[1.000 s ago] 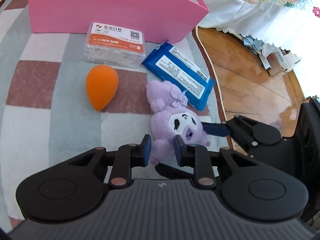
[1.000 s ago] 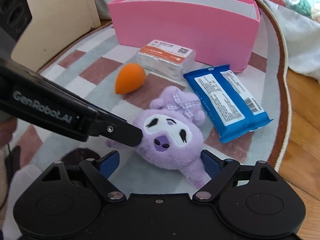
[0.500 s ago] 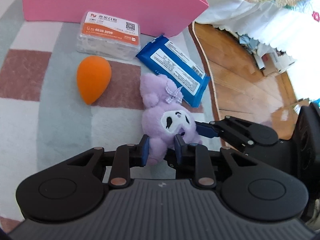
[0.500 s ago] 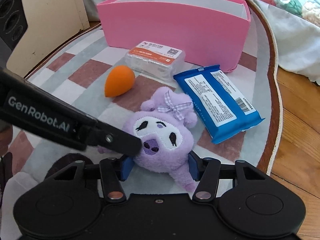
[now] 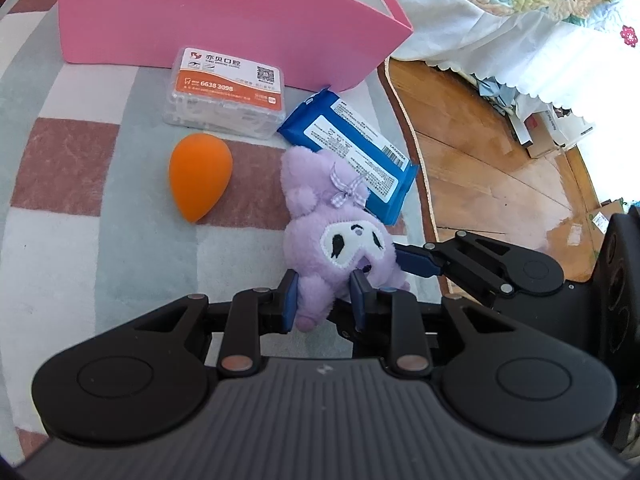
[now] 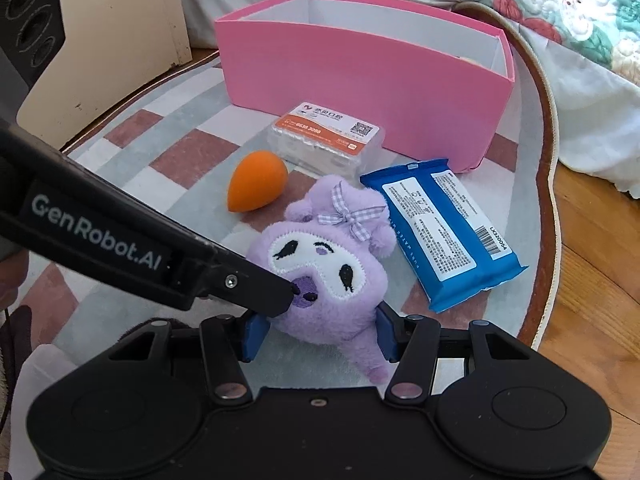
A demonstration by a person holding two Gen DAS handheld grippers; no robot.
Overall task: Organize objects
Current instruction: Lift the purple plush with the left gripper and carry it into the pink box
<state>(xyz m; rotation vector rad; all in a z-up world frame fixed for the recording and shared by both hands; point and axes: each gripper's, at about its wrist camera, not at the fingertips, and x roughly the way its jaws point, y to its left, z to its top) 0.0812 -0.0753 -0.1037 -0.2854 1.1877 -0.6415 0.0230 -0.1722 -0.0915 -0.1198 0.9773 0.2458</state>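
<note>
Two claws clamped on purple plush toy (image 6: 320,284)

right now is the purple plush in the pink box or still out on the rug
Out. The purple plush lies face up on the rug in front of the pink box, beside the blue pack.
</note>
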